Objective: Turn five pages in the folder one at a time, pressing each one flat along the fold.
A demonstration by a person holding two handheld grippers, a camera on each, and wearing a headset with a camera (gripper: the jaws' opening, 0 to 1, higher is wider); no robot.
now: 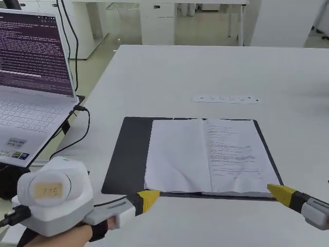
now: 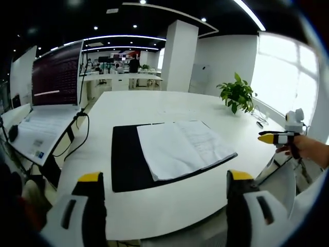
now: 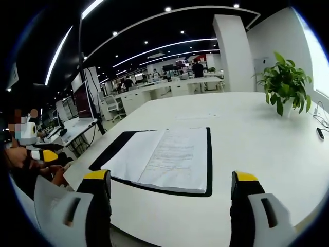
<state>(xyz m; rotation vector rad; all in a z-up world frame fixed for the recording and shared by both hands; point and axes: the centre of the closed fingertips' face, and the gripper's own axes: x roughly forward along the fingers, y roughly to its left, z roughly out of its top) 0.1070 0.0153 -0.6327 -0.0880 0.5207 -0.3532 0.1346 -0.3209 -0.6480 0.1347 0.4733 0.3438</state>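
Head view: the folder lies at the table's near edge, fold running away from me. My right fingers sit nearest the printed page; both pairs gape, empty.

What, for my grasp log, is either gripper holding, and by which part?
Nothing is held. The left gripper and the right gripper both stand open and empty, short of the folder lying open on the table.

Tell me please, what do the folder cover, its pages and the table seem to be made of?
The folder cover looks like matte black plastic or card: no glare. The pages look like thin white paper, slightly wavy. The table seems smooth white laminate, with a soft sheen.
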